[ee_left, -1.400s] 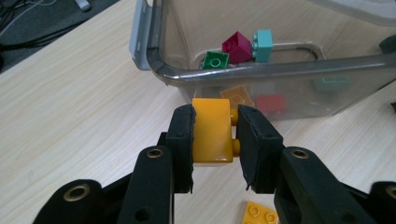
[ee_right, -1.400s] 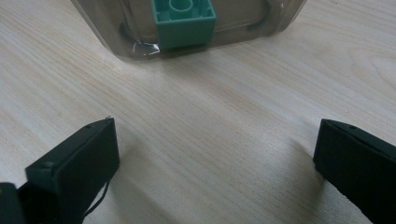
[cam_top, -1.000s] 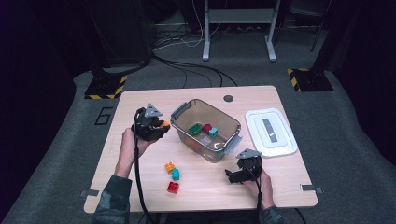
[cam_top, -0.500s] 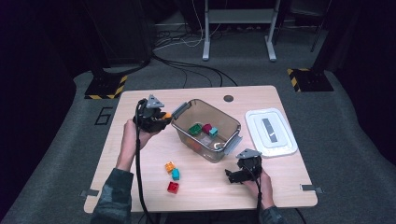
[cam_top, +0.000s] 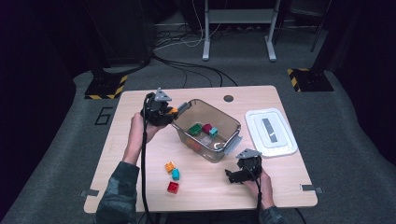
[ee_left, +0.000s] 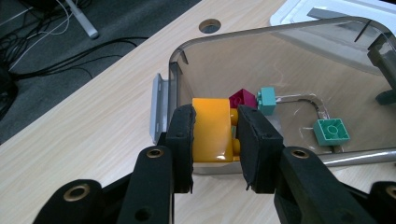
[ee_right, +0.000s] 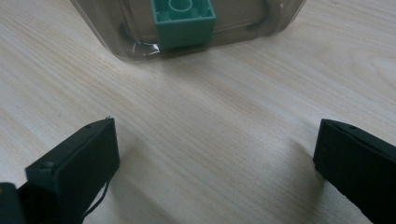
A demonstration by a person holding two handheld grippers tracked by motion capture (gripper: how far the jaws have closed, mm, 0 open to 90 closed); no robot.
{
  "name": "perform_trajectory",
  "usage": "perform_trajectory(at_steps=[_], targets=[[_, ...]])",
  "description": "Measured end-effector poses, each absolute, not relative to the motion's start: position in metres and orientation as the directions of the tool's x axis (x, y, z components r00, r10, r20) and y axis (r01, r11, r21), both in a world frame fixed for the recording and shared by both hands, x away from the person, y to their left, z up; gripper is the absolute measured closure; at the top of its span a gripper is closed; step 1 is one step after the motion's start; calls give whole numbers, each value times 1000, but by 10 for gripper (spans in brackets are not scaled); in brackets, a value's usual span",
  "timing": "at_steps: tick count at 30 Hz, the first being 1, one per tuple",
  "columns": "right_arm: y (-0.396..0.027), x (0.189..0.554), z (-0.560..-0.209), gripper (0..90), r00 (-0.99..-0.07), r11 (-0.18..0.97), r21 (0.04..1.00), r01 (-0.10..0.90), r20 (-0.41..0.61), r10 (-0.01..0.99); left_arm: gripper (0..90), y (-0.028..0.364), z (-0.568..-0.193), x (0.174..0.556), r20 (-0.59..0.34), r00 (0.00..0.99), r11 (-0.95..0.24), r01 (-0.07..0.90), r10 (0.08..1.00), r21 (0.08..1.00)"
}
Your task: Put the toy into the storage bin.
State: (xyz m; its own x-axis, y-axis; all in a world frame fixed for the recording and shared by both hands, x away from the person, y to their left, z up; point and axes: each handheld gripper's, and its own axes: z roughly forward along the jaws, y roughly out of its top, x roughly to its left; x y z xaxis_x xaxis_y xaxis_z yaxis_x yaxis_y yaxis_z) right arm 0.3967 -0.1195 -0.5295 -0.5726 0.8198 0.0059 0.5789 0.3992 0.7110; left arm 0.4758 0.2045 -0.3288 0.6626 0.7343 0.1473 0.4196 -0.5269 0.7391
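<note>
My left gripper (cam_top: 173,111) hangs at the near-left rim of a clear plastic bin (cam_top: 225,119), shut on a yellow-orange block (ee_left: 212,128). The left gripper view has the block pinched between both pads (ee_left: 183,135), just above the bin's edge. Inside the bin lie a green block (ee_left: 331,131), a magenta block (ee_left: 243,99) and a teal block (ee_left: 267,100). My right gripper (cam_top: 231,176) rests low on the table in front of the bin. Its jaws stand wide apart with bare wood between them (ee_right: 215,154). A green block (ee_right: 183,21) shows through the bin wall.
Three loose blocks lie on the table left of centre: orange (cam_top: 170,166), teal (cam_top: 175,174) and red (cam_top: 173,187). A white lid (cam_top: 271,133) lies right of the bin. A round cable hole (cam_top: 228,98) sits at the far edge.
My left gripper has risen and moved toward the bin's rim with the yellow-orange block in it. The right gripper has stayed put.
</note>
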Motion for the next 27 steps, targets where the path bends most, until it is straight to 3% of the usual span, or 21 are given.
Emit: perform_trajectory(at_steps=[27], targets=[[-120,397,-530,0,-576,404,710,577,3,818,671,176,-349,510,143,676,-558,449,723,698]])
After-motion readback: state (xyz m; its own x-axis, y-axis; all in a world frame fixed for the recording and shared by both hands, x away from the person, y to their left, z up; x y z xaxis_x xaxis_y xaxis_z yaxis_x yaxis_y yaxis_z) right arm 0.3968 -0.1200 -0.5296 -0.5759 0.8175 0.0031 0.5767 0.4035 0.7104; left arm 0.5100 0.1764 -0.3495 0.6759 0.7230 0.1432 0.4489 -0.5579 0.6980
